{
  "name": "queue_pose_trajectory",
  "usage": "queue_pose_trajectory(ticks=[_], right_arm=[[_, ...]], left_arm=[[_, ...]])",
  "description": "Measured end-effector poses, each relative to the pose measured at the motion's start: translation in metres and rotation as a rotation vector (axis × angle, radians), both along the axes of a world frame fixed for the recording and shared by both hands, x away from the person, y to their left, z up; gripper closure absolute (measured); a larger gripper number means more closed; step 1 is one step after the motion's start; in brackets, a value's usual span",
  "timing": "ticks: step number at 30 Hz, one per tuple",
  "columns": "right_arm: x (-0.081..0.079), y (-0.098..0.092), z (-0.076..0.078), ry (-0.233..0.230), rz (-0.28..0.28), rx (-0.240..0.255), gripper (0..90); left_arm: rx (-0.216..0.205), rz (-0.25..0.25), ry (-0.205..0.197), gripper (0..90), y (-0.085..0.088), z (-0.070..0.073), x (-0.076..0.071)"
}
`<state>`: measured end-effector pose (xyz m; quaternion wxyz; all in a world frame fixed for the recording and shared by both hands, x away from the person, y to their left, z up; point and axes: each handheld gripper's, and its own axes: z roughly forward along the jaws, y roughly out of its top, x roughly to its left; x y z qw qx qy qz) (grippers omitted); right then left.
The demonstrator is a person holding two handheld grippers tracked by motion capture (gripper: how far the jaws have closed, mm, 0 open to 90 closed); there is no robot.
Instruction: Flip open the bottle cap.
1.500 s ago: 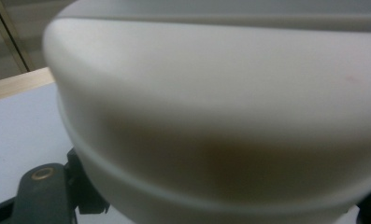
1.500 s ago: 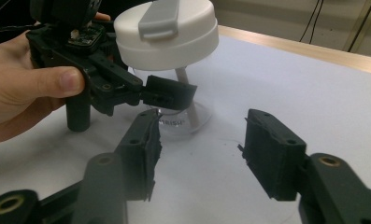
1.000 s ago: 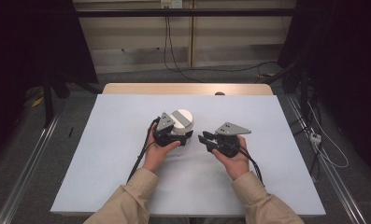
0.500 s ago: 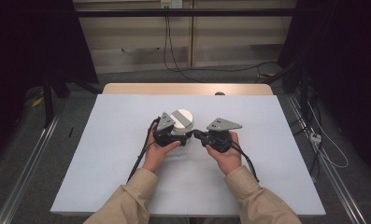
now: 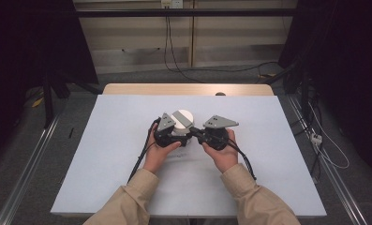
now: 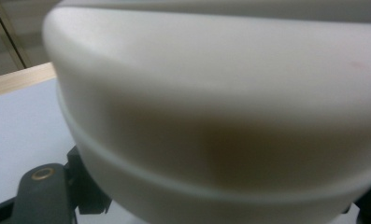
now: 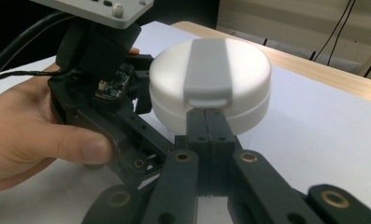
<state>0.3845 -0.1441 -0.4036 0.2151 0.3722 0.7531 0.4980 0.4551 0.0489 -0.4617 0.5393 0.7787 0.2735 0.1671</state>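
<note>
Item: round white case (image 5: pixel 183 118), lidded, with a grey strap (image 7: pixel 207 70) running across its top and ending in a small tab at the near edge. It sits at the middle of the surface (image 5: pixel 104 154), toward the far half, between my two hands.

Left gripper (image 5: pixel 178 138): closed on the case. In the left gripper view the white wall of the case (image 6: pixel 220 116) is pressed close up against the camera, a seam line running round it, with one dark jaw link showing at the lower left. From the right gripper view, my left hand (image 7: pixel 29 135) wraps the gripper body, thumb along its side, and the jaws reach in against the left flank of the case.

Right gripper (image 7: pixel 206 122): jaws brought fully together, nothing between them; they have just finished closing. Their joined tip stands right at the near wall of the case, directly under the tab of the grey strap. Whether the tip actually touches the case I cannot tell.

Hands: both forearms in tan sleeves (image 5: pixel 127 206) come in from the near edge; the two grippers meet almost nose to nose just before the case.

Surface: pale sheet over a wooden top (image 5: pixel 188 89), whose bare far edge shows beyond the sheet.
</note>
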Motion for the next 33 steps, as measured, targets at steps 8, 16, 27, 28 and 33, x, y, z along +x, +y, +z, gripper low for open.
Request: queue_pose_trajectory(ticks=[8, 16, 27, 28, 33], right_arm=[[0.001, 0.003, 0.006, -0.018, -0.002, 0.01, 90.0], [0.003, 0.004, 0.015, -0.038, -0.004, 0.017, 90.0], [0.007, 0.006, 0.023, -0.051, -0.004, 0.02, 90.0], [0.007, 0.006, 0.023, -0.051, -0.005, 0.021, 90.0], [0.009, 0.007, 0.024, -0.054, -0.009, 0.021, 90.0]], left_arm=[[0.007, -0.002, -0.001, 18.6, 0.0, 0.0, 0.0], [0.006, 0.0, -0.001, 18.6, -0.001, 0.0, 0.0], [0.005, 0.001, 0.0, 18.6, -0.002, 0.0, 0.0], [0.005, 0.001, 0.0, 18.6, -0.002, 0.0, 0.0], [0.011, -0.001, 0.003, 18.6, -0.002, 0.0, 0.0]])
